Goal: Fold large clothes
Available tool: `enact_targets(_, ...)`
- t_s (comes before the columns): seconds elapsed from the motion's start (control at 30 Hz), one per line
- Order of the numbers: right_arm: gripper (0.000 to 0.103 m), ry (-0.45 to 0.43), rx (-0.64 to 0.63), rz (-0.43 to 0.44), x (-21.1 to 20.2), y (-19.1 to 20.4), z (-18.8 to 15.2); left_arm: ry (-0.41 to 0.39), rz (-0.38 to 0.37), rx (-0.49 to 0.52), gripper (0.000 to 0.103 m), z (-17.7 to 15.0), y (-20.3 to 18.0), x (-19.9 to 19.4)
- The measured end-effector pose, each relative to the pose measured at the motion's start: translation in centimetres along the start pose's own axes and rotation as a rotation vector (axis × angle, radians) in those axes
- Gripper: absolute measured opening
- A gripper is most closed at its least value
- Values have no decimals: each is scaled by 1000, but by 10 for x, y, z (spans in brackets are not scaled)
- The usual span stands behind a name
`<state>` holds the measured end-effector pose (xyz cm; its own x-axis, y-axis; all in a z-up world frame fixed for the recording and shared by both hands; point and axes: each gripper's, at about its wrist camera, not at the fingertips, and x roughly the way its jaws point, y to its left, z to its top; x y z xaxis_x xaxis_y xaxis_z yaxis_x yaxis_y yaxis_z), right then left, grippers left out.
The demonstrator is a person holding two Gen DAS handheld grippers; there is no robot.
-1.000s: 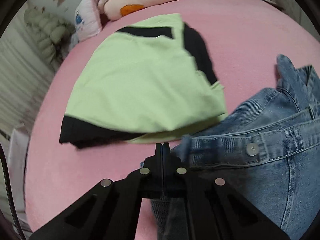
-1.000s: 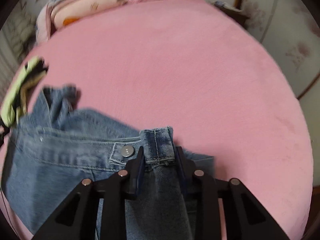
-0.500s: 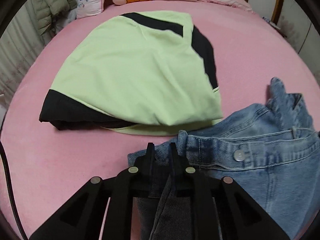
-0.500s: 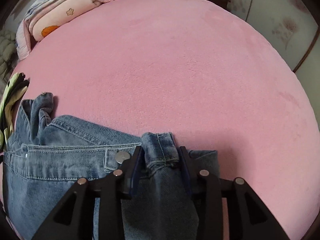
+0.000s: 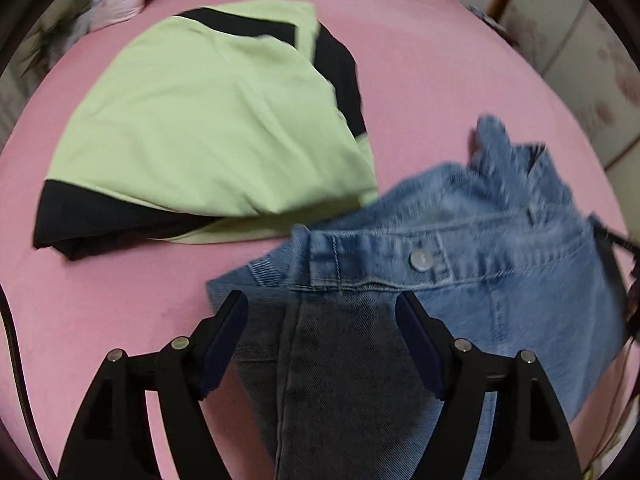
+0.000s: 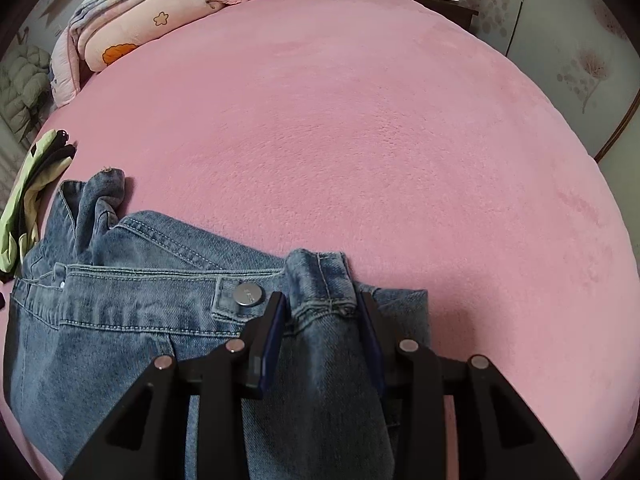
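Blue jeans [image 5: 500, 264] lie folded on the pink bed [image 5: 420, 92], waistband and metal button facing up; they also show in the right wrist view [image 6: 132, 320]. My left gripper [image 5: 322, 312] is open, its fingers spread on either side of the jeans' left end without clamping it. My right gripper [image 6: 322, 312] is shut on a bunched fold of the jeans' waistband at their right end. A folded light green and black shirt [image 5: 208, 120] lies to the left of the jeans.
Folded pink quilts and pillows [image 6: 132, 32] are stacked at the bed's far left. A wooden nightstand [image 6: 436, 0] stands beyond the far edge. A patterned wall [image 6: 580, 64] is on the right. Bare pink bed [image 6: 380, 140] spreads ahead of the right gripper.
My left gripper has opened wide and let go of the jeans' left end. My right gripper still holds its fold. The jeans now lie lower on the bed.
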<state>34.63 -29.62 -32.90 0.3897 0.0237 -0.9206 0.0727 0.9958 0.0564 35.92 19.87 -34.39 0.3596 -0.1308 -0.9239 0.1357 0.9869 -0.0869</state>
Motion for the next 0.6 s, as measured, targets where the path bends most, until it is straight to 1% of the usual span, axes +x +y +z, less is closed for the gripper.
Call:
enact_targets(0.07, 36, -2, -4, 0, 0, 0, 0, 32, 9, 19, 74, 1, -3, 17)
enact_targets(0.13, 36, -6, -11, 1, 1, -1, 0, 35, 22, 44, 72, 2, -11, 26)
enact_targets(0.2, 36, -9, -13, 3, 2, -1, 0, 31, 25, 84, 59, 5, -17, 31)
enact_targets(0.23, 36, -10, -12, 3, 2, -1, 0, 36, 39, 118, 55, 6, -23, 33)
enact_targets(0.27, 36, -13, -12, 2, 2, -1, -1, 31, 56, 132, 44, 0, -25, 35)
enact_targets(0.3, 36, -15, -11, 1, 2, -1, -2, 25, 80, 154, 37, -2, -30, 34)
enact_targets(0.33, 36, -18, -12, -2, 2, 0, -3, 10, 127, 178, 30, -4, -35, 32)
enact_targets(0.37, 36, -19, -15, -6, 2, 1, -4, -7, 154, 185, 24, -6, -40, 29)
enact_targets(0.4, 33, -22, -17, -9, 1, 2, -5, -31, 198, 190, 22, -9, -43, 25)
enact_targets(0.47, 29, -36, -17, -8, -4, 4, -7, -91, 263, 175, 20, -15, -49, 14)
enact_targets(0.5, 27, -45, -15, -10, -7, 5, -8, -119, 283, 168, 20, -18, -51, 10)
enact_targets(0.6, 26, -110, -2, -16, -26, 7, -9, -214, 343, 144, 20, -22, -59, -8)
